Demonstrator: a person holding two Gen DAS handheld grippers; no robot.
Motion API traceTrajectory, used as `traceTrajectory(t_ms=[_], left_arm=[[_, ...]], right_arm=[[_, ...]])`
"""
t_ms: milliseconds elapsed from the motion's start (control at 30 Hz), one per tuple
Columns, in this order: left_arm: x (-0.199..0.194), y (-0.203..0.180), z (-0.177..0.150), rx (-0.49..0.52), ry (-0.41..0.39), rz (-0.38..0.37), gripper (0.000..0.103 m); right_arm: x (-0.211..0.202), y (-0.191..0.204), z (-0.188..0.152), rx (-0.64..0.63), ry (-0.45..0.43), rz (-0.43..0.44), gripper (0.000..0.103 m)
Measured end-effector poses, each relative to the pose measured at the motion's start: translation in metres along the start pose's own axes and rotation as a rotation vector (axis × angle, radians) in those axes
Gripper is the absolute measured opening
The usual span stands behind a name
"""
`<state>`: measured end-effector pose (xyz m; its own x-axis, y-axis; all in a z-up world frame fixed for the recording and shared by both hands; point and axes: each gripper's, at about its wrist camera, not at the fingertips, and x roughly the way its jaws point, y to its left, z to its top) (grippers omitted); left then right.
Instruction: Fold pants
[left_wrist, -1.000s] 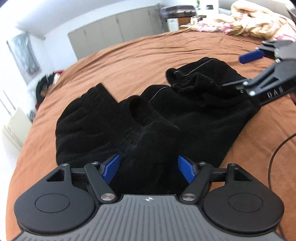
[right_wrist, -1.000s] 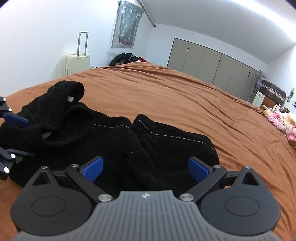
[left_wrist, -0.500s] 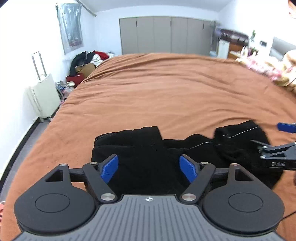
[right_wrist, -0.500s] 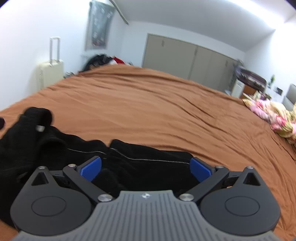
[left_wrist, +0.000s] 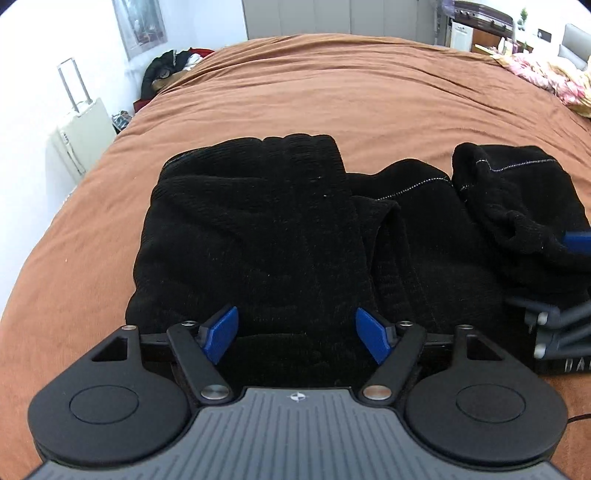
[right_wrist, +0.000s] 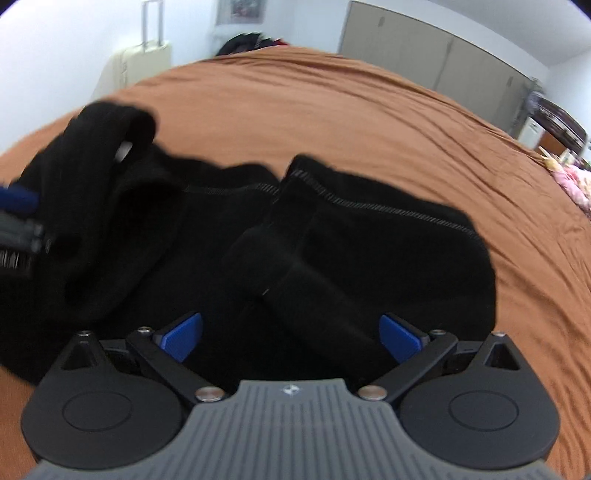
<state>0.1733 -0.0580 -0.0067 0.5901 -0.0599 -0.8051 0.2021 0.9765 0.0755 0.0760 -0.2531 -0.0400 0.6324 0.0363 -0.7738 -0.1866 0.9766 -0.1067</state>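
Both of my hand-held grippers have swung round and dropped closer over the black pants (left_wrist: 258, 229) since a second ago, so the garment now fills more of each view. The left hand-held gripper (left_wrist: 295, 334) has its blue pads spread wide above the ribbed waistband end, its jaws having just closed a little, pinching nothing. The right hand-held gripper (right_wrist: 291, 338) is likewise wide open over the rumpled legs. The pants lie bunched on the brown bed (left_wrist: 332, 81).
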Motion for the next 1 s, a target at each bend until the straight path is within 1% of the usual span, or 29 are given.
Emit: traceTrajectory(t_ms=[67, 133, 300, 433, 567, 767, 1000], left_arm=[[-0.004, 0.002, -0.003, -0.032, -0.010, 0.001, 0.085], [-0.009, -0.001, -0.003, -0.040, -0.030, 0.015, 0.085], [-0.027, -0.009, -0.006, -0.064, -0.058, 0.067, 0.086], [-0.041, -0.015, -0.010, -0.102, -0.057, 0.101, 0.086], [-0.054, -0.015, -0.014, -0.126, -0.059, 0.086, 0.086], [-0.069, -0.017, -0.019, -0.126, -0.089, 0.094, 0.086], [-0.064, -0.020, -0.020, -0.100, -0.090, 0.108, 0.087]], right_arm=[[-0.004, 0.002, -0.004, -0.023, -0.005, 0.006, 0.097], [-0.012, 0.002, -0.006, -0.022, -0.022, 0.012, 0.097], [-0.051, -0.001, -0.005, 0.014, -0.077, 0.007, 0.098], [-0.074, 0.007, -0.009, 0.038, -0.086, -0.029, 0.098], [-0.084, 0.017, -0.016, 0.075, -0.090, -0.053, 0.098], [-0.092, 0.024, -0.021, 0.075, -0.099, -0.067, 0.098], [-0.091, 0.016, -0.028, 0.094, -0.100, -0.070, 0.098]])
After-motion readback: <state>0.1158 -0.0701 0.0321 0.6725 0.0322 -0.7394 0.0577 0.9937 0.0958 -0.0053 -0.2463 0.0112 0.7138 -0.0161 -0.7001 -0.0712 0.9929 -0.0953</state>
